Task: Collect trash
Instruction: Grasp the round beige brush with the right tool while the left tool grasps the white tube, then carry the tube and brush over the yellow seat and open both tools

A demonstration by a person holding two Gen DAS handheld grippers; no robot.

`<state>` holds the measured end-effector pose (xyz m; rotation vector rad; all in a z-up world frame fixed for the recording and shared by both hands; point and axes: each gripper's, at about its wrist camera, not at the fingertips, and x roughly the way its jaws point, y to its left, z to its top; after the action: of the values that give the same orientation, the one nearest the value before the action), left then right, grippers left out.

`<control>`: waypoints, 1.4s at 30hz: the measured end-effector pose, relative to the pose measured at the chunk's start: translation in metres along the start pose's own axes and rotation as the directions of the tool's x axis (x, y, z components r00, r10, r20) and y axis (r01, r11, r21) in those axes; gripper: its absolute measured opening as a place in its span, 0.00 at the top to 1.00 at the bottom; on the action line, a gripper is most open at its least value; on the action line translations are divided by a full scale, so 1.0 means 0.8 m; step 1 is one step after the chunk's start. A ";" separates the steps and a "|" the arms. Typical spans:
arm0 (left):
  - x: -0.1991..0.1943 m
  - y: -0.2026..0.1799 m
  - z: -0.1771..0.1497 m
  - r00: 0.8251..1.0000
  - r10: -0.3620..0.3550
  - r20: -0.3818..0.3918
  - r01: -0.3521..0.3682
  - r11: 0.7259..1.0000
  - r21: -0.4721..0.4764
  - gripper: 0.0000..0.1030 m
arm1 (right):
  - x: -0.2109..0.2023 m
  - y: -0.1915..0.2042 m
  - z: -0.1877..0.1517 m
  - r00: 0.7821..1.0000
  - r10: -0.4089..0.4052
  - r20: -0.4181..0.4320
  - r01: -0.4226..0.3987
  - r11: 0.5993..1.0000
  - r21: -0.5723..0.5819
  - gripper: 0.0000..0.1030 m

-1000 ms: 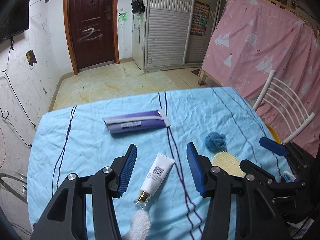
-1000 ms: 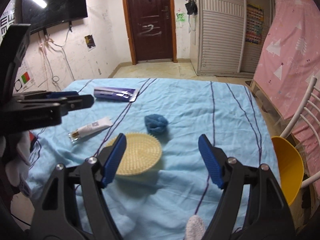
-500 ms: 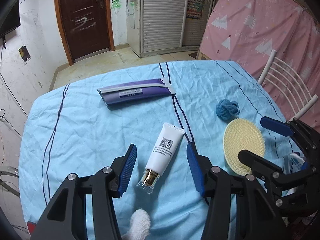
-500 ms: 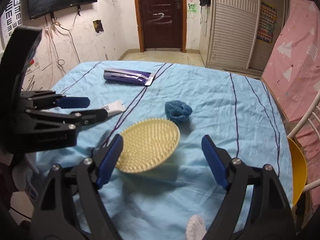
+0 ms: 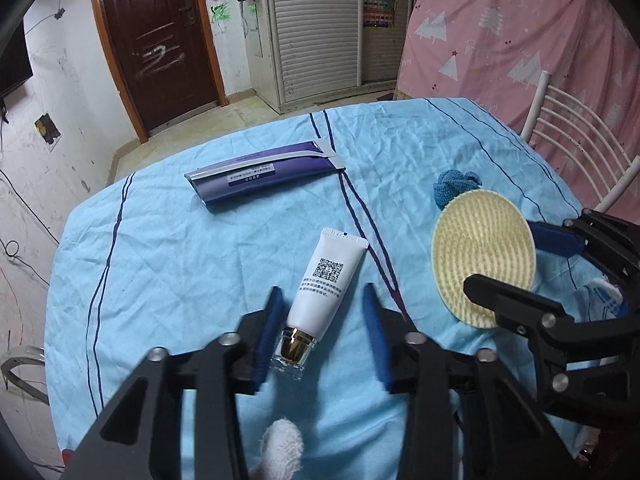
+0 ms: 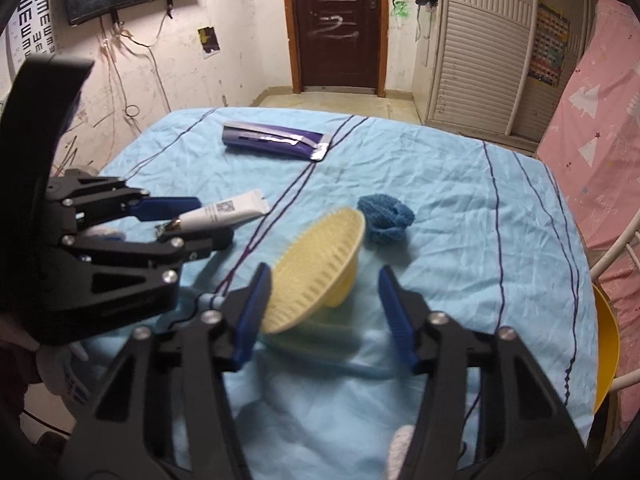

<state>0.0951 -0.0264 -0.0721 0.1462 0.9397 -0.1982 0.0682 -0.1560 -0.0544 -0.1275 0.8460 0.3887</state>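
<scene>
A white tube with a gold cap [image 5: 325, 287] lies on the blue tablecloth [image 5: 160, 248]. My left gripper [image 5: 322, 308] is open, its fingers on either side of the tube's cap end. The tube also shows in the right wrist view [image 6: 224, 214]. A round yellow bristle pad [image 6: 320, 268] is tilted up on one edge, its near edge against the left finger of my open right gripper [image 6: 324, 284]. The pad also shows in the left wrist view [image 5: 482, 252]. A crumpled blue cloth [image 6: 386, 218] lies just beyond the pad. A purple box [image 5: 264, 174] lies farther back.
A white metal chair [image 5: 576, 148] stands at the table's right side, with a yellow bowl [image 6: 606, 352] on it. A pink patterned curtain [image 5: 520, 40] hangs behind it. The door [image 5: 156, 40] and floor lie beyond the far table edge.
Both grippers have moved forward and down. The left gripper's fingers now flank the white tube. The right gripper has reached the yellow pad, which has tipped up on edge.
</scene>
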 end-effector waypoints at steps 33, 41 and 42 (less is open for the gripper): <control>-0.043 -0.012 0.029 0.996 0.017 0.088 -0.013 0.999 -0.046 0.88 | -0.037 -0.029 -0.001 0.989 0.114 0.097 -0.121 0.990 0.070 0.91; -0.050 -0.015 0.037 0.994 0.021 0.107 -0.015 0.998 -0.060 0.88 | -0.062 -0.036 0.005 0.983 0.096 0.160 -0.109 0.991 0.077 0.91; -0.051 -0.016 0.038 0.993 0.021 0.112 -0.015 0.998 -0.061 0.88 | -0.065 -0.039 0.006 0.981 0.094 0.167 -0.108 0.991 0.079 0.91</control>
<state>0.0925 -0.0414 -0.0215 0.0872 0.8306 -0.1597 0.0525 -0.1982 -0.0132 0.0292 0.7077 0.4502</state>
